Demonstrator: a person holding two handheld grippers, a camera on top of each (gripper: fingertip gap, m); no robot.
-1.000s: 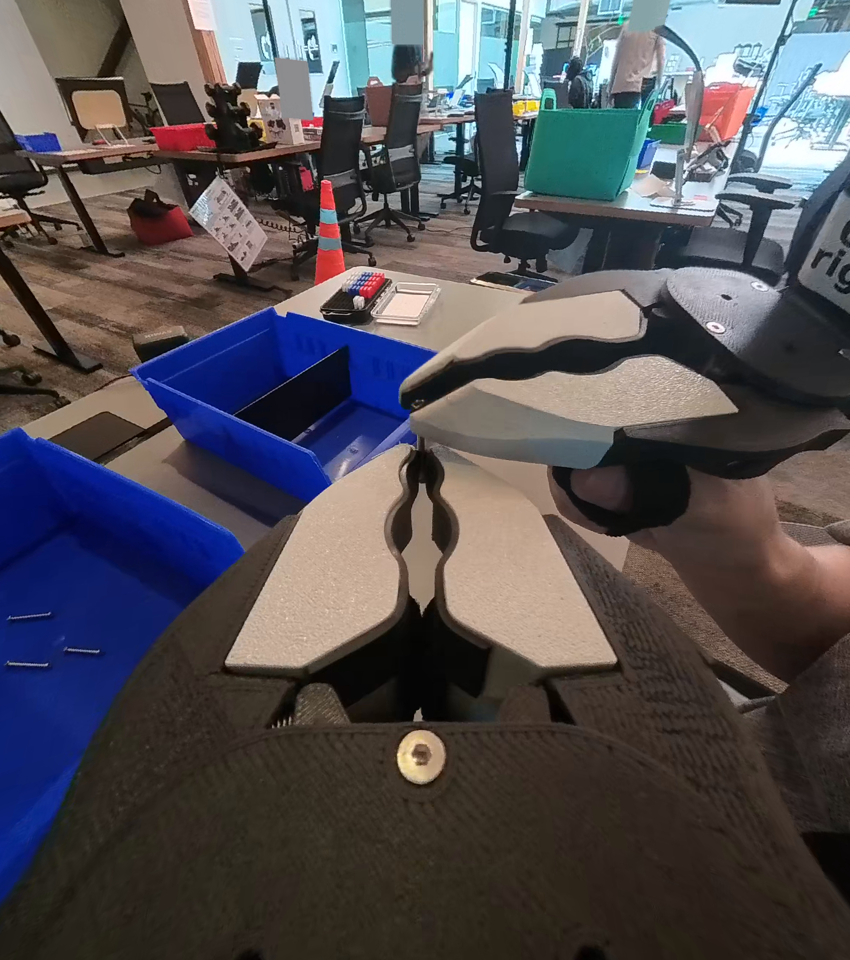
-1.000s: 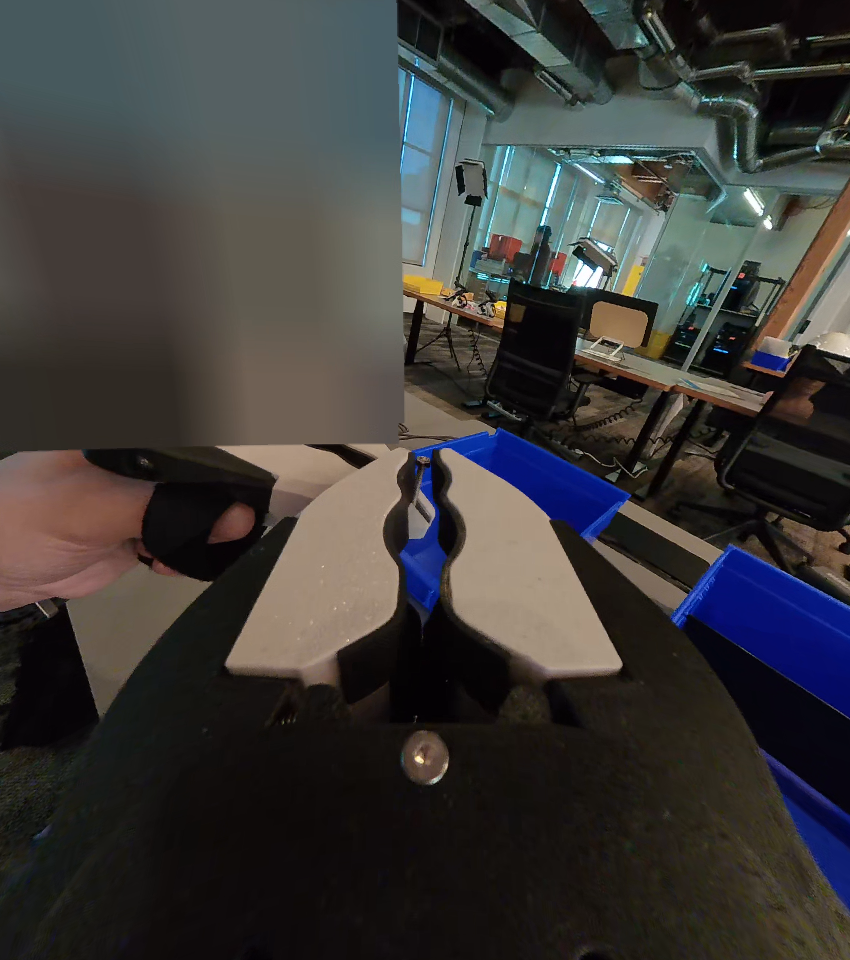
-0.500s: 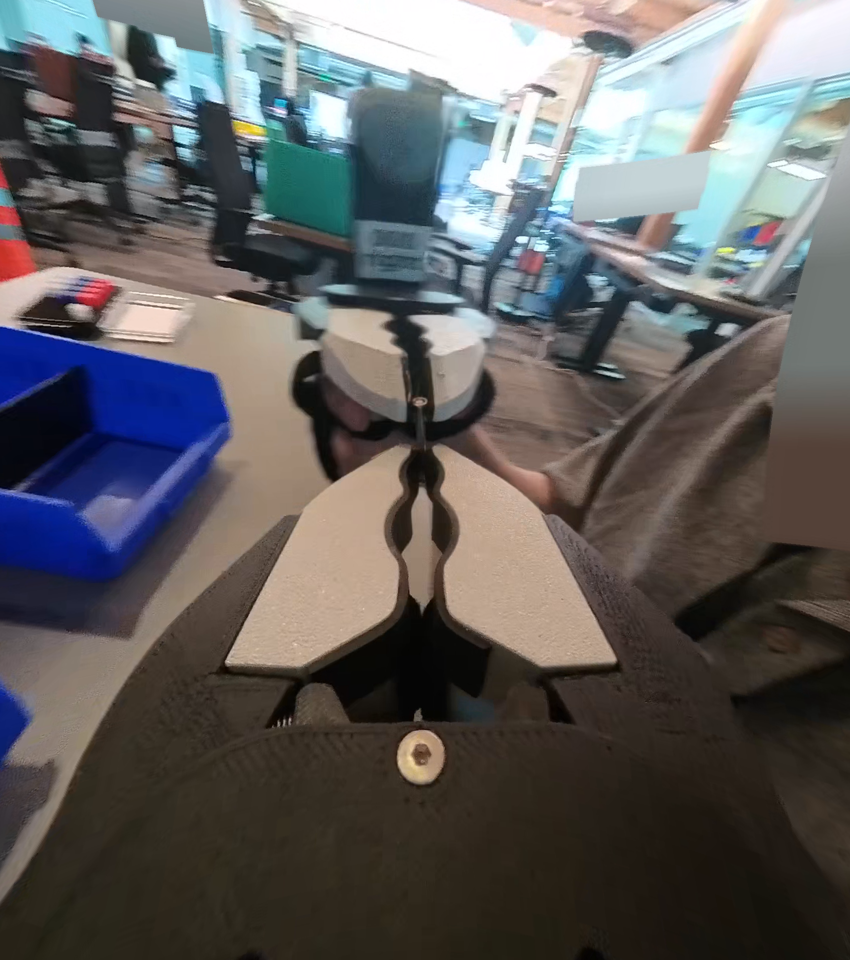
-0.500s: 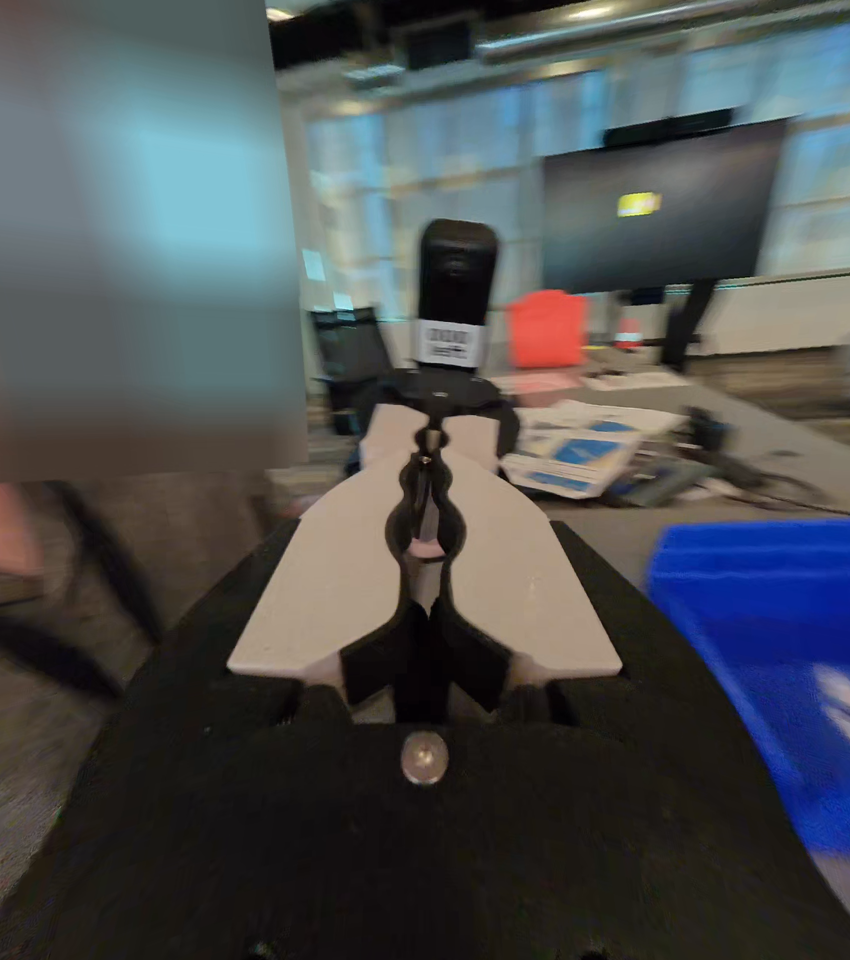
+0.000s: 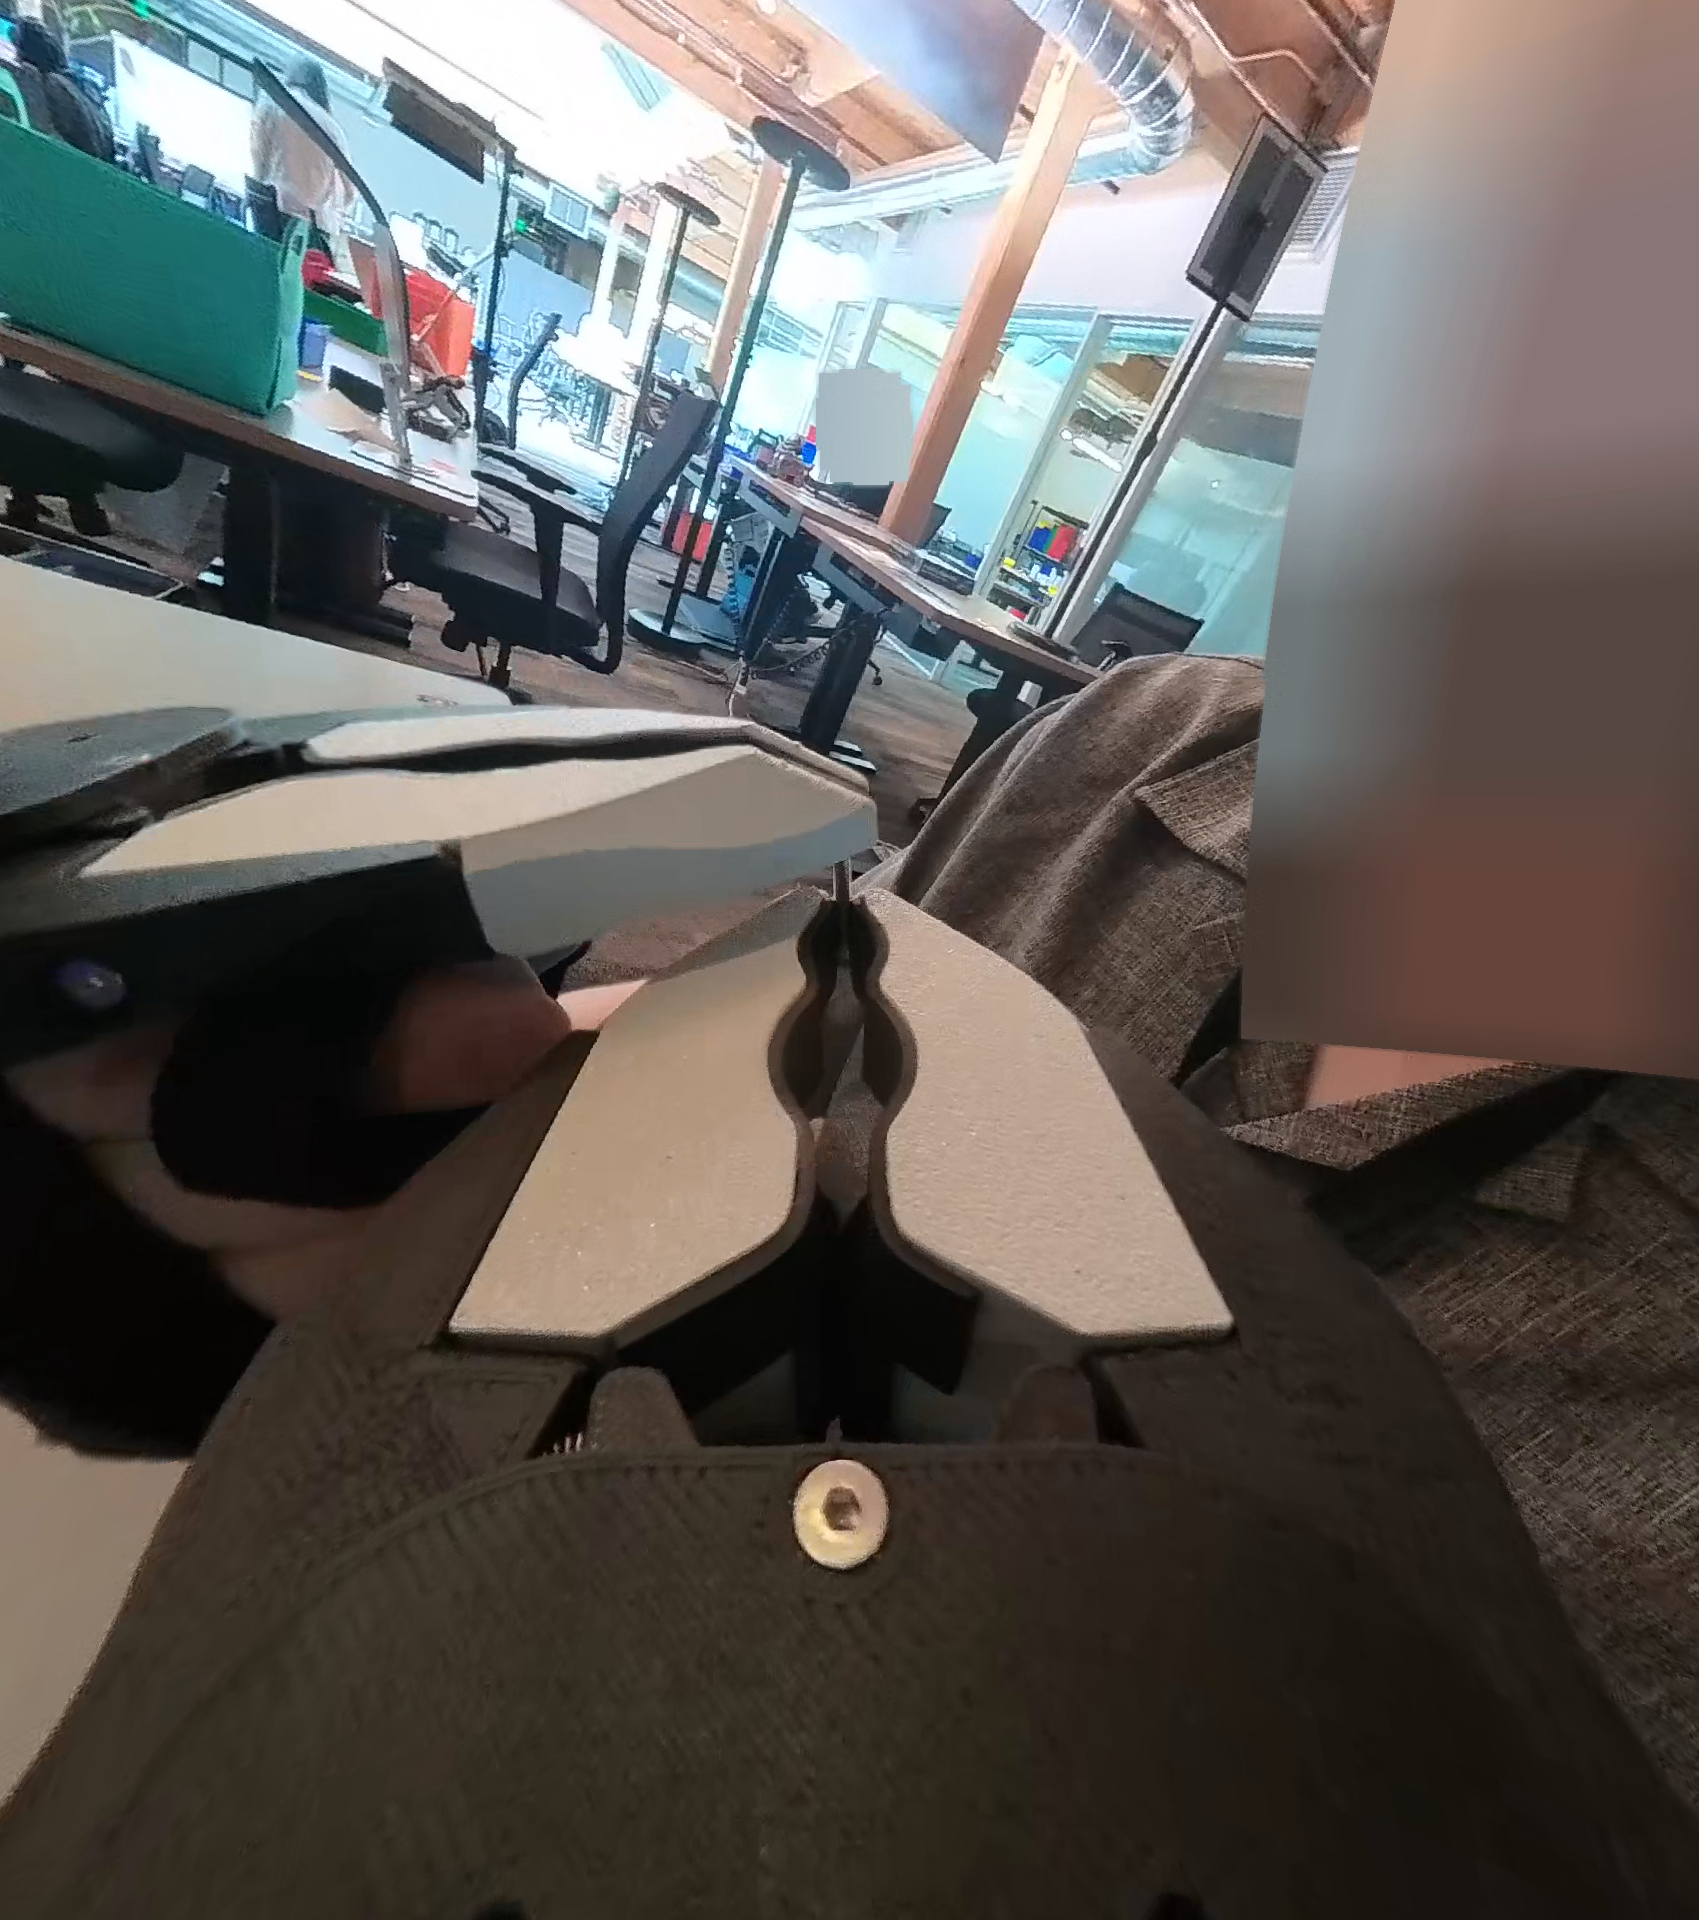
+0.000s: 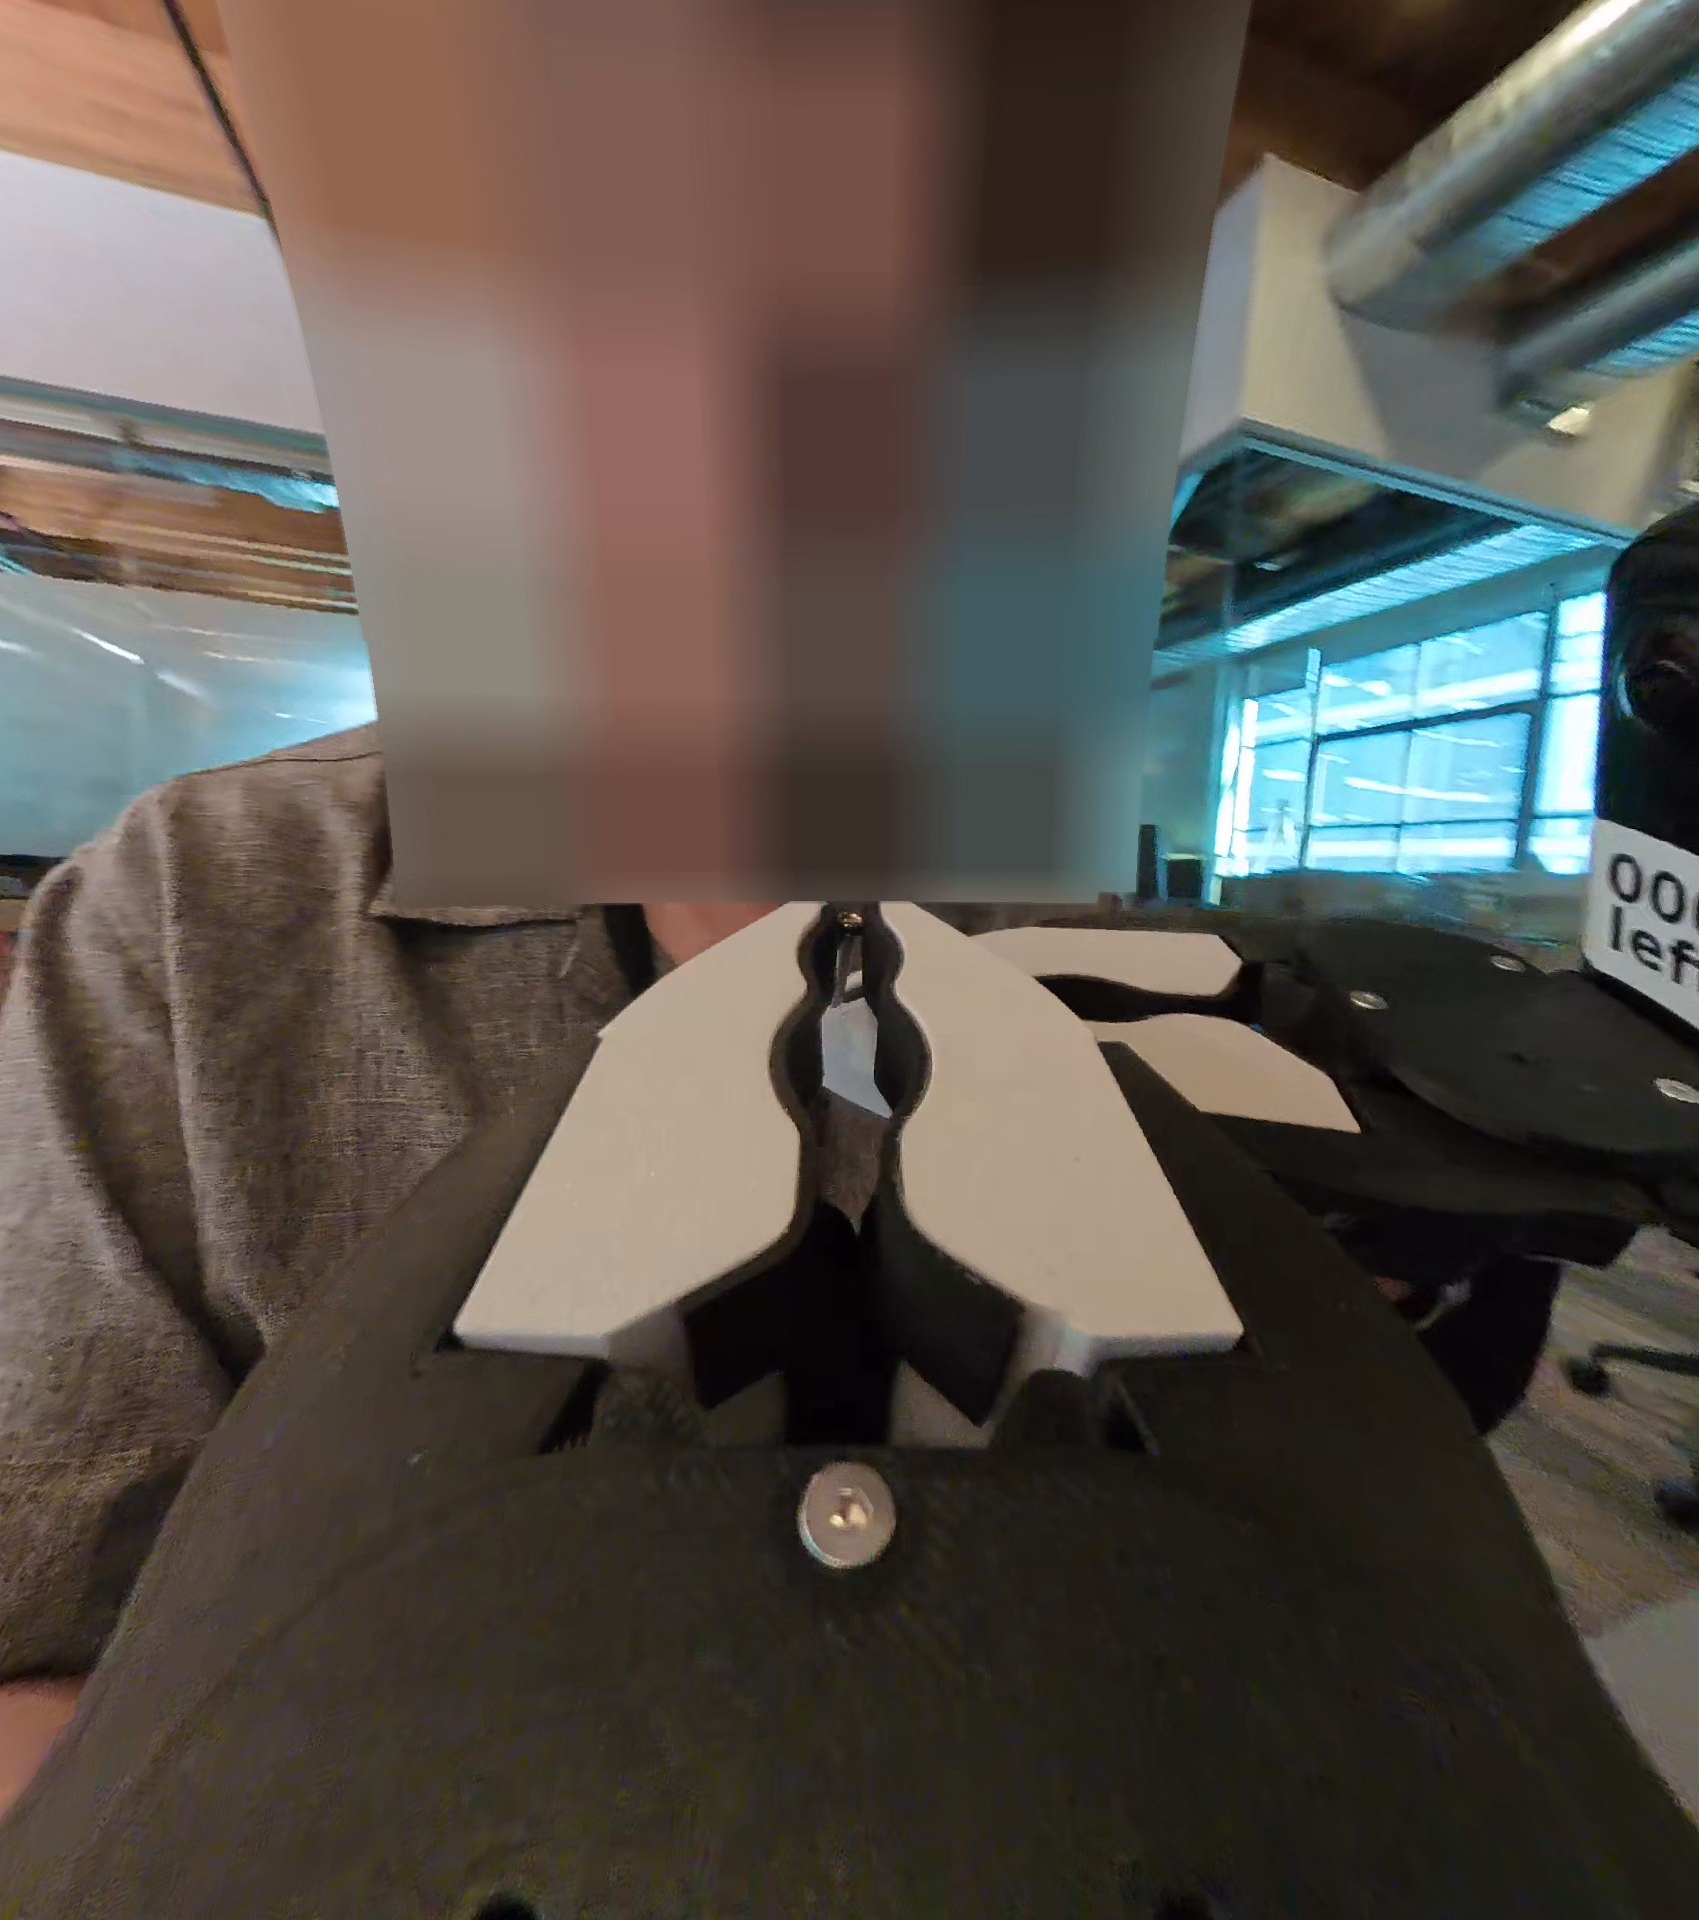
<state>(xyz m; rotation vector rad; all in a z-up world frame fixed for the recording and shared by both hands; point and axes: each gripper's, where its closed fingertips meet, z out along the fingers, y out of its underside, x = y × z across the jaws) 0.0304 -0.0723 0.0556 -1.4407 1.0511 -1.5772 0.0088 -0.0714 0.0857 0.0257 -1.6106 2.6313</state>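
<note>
The left gripper (image 5: 840, 916) has its jaws closed to a hairline at the tips, pinching the lower end of a thin screw (image 5: 839, 885) that stands just past them. The right gripper (image 6: 847, 916) comes in crosswise from the left jaw's side, its jaws likewise closed, with the screw's head showing right at their tips (so both ends look gripped, though the left tips are hidden in the right wrist view). Beyond both pairs of jaws is a person's grey shirt (image 5: 1084, 831); the pale counter (image 5: 97, 644) lies off behind the right gripper.
</note>
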